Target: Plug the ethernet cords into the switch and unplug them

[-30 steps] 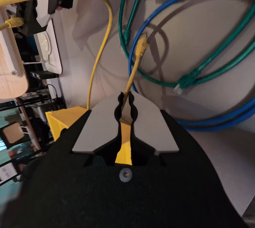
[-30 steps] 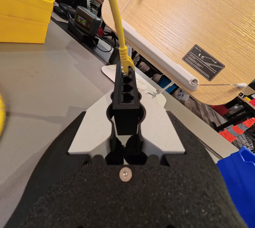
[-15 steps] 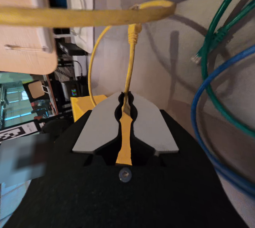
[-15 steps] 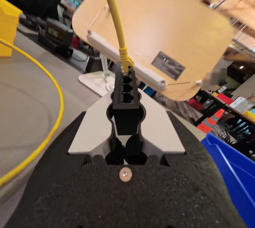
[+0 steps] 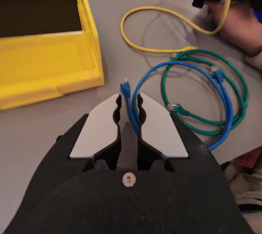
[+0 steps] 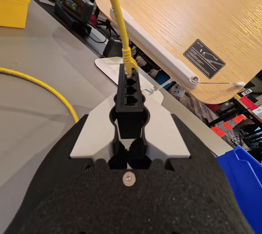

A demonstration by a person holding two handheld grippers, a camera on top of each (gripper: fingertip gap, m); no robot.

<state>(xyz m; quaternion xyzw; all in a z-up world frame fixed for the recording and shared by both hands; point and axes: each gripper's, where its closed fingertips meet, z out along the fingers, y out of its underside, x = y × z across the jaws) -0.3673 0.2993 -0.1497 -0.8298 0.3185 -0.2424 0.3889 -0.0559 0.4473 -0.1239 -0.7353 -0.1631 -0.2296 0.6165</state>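
My left gripper (image 5: 129,95) is open, low over the grey table, with its jaws on either side of the blue cord's (image 5: 182,64) near plug end (image 5: 125,85). A green cord (image 5: 164,85) lies coiled with the blue one. The yellow cord (image 5: 123,31) loops on the table, and its free end (image 5: 188,48) lies by the green coil. My right gripper (image 6: 129,97) is shut on the black switch (image 6: 129,121), held above the table. The yellow cord's other plug (image 6: 128,60) sits in the switch's farthest port; three nearer ports are empty.
A yellow bin (image 5: 42,57) stands left of the cords. A person's hand (image 5: 241,29) is at the upper right of the left wrist view. In the right wrist view a blue bin (image 6: 248,177) sits at the right, and a tilted wooden tabletop (image 6: 198,15) and a black screen device (image 6: 75,6) lie beyond the table edge.
My left gripper let go of the yellow cord's end, opened, and swung down to the blue cord's plug. The yellow cord now lies on the table. The right gripper still holds the switch.
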